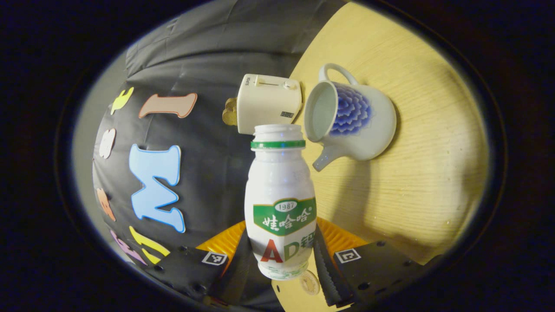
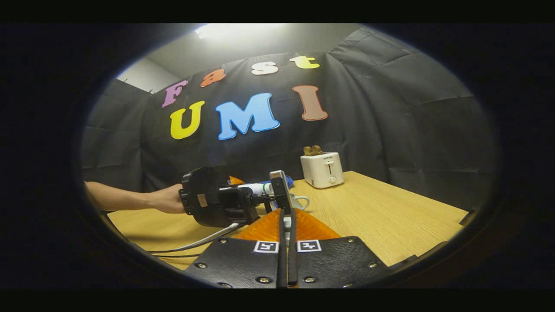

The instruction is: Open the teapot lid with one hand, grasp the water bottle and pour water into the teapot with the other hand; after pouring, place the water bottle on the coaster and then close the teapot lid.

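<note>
Bottle point(image 1: 279, 203), "1987" and "AD" label, clamped near lidless teapot point(image 1: 351, 121).

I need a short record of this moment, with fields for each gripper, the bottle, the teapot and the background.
left gripper: shut on the white plastic bottle with a green label
bottle: uncapped, tipped with its mouth beside the teapot's opening
teapot: white ceramic teapot with a blue flower pattern, lid off, on the light wooden table
right gripper: fingers close together, raised above the table; what they hold cannot be told
background: cream toaster at the table's far edge
</note>
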Tool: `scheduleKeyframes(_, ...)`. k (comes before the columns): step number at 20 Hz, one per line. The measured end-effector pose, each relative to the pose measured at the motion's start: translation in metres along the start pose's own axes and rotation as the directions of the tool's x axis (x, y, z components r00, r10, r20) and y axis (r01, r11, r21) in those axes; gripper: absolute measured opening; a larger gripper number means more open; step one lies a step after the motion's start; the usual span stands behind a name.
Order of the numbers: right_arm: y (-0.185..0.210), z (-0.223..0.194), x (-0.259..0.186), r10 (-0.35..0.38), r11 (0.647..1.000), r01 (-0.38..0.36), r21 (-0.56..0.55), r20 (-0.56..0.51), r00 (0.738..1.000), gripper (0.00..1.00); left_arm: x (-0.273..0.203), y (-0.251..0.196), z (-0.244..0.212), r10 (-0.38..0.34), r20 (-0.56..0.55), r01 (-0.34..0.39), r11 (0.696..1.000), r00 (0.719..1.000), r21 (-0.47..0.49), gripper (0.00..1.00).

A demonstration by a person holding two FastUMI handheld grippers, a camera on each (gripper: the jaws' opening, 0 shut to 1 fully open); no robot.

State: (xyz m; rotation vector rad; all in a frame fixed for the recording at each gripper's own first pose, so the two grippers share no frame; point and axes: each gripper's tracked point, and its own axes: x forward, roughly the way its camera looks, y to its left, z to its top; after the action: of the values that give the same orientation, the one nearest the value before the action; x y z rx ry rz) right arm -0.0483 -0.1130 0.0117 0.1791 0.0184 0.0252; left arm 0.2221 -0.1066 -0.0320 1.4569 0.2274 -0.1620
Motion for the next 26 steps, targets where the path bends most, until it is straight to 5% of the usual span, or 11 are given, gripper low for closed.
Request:
scheduleKeyframes(4,0.000,-0.002,0.000,0.003,1.000,-0.003,0.008,-0.004,1.000,0.01,-0.001,0.002,0.000,0.002,-0.008,-0.002,0.999,1.000,0.052,0.75)
scheduleKeyframes(11,0.001,-0.001,-0.001,0.004,1.000,-0.004,0.007,-0.006,1.000,0.01,-0.002,0.009,0.001,0.007,-0.010,-0.005,0.990,1.000,0.143,0.82)
scheduleKeyframes(26,0.002,-0.001,-0.002,0.015,1.000,-0.015,0.024,-0.005,1.000,0.01,-0.007,0.014,0.010,0.023,-0.010,-0.019,0.963,1.000,0.270,0.75)
